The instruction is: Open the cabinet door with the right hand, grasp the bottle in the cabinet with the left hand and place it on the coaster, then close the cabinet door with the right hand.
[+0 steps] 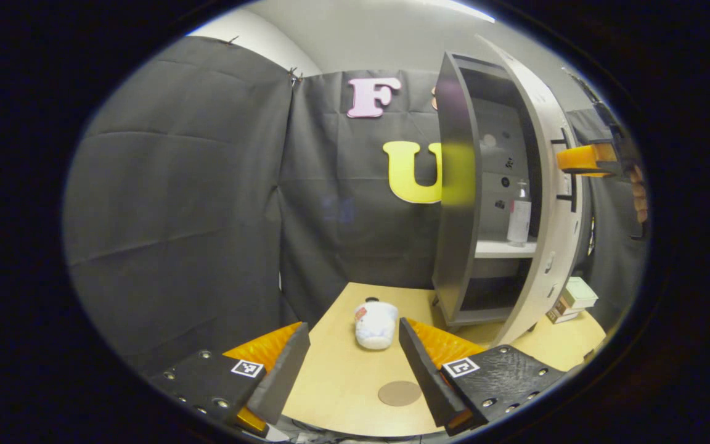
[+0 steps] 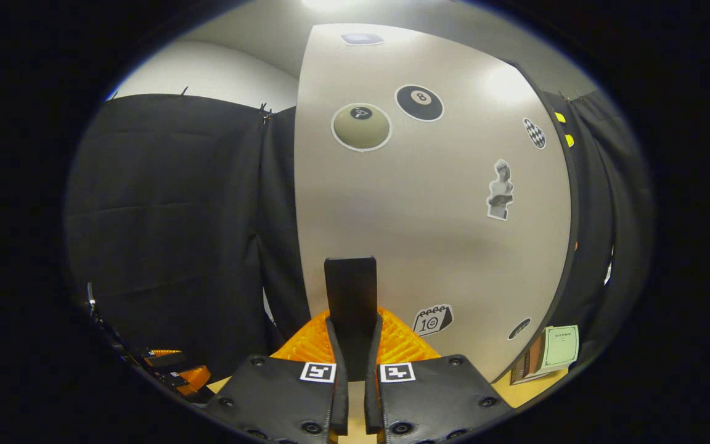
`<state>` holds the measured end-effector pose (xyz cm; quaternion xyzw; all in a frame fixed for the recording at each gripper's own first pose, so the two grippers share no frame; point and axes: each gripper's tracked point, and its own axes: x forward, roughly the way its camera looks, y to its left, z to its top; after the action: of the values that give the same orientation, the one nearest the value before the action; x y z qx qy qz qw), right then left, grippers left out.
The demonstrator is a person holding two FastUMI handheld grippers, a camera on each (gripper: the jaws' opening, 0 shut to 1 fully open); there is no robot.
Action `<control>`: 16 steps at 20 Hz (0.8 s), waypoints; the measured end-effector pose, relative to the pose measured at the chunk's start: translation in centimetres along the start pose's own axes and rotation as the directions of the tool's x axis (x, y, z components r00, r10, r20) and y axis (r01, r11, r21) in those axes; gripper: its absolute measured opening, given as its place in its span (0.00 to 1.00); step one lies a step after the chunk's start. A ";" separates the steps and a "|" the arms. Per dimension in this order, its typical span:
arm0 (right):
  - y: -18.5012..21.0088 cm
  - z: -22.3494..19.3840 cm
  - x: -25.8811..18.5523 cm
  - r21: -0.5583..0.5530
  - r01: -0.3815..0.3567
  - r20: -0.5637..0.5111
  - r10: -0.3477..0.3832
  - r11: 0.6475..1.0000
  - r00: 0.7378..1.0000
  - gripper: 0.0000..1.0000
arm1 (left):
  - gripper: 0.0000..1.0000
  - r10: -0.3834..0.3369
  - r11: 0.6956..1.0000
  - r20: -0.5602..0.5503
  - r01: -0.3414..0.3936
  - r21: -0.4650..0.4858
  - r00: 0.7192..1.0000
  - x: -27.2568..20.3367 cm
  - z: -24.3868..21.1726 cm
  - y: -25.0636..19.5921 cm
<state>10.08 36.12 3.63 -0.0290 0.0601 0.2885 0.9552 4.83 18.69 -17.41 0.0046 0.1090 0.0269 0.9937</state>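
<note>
We are seeing the bottle (image 1: 519, 219) standing upright on a shelf (image 1: 503, 248) inside the cabinet (image 1: 457, 185), clear with a pale label, near the shelf's front edge. The cabinet is standing on the far right part of the table (image 1: 342, 376), and its door (image 1: 549, 203) is hanging open, swung out toward us on the right.

In the left gripper view, the right tool (image 1: 583, 161) is reaching in from the right edge and touching the door's dark handle (image 1: 567, 169), with part of a hand (image 1: 638, 194) showing behind it. In the right gripper view, that same tool (image 2: 352, 345) is clenching the dark handle (image 2: 350, 296) between both fingers, and the door's pale outer face (image 2: 429, 234) is filling the middle, dotted with stickers.

The left tool (image 1: 353, 364) is hovering low over the near table edge, its fingers spread wide apart and gripping nothing. Between those fingers, the round brown coaster (image 1: 399, 393) is lying flat on the table, bare. Farther back, a white soft toy (image 1: 375, 324) is sitting on the table, between the coaster and the cabinet's base. A small stack of books (image 1: 571, 300) is lying on the table beyond the open door, to the right.
</note>
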 end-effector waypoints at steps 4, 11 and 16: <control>-0.6 0.0 -0.9 0.004 -0.014 0.002 0.013 1.000 1.000 0.09 | 0.88 -0.030 0.999 0.001 0.030 0.009 1.000 -0.2 0.7 -2.1; -1.9 -0.2 -2.6 0.041 0.023 0.026 -0.024 0.999 0.999 0.12 | 0.88 -0.137 0.990 -0.034 0.138 0.026 0.990 2.6 0.6 -8.2; -3.1 -0.4 -4.3 0.095 0.084 0.032 -0.087 0.992 0.996 0.12 | 0.88 -0.217 0.976 -0.035 0.217 0.011 0.976 4.0 0.8 -12.2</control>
<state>8.25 31.13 3.85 0.0182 0.0550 0.2445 0.9679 9.58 6.69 -17.64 -0.0004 0.1259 -0.0825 0.9886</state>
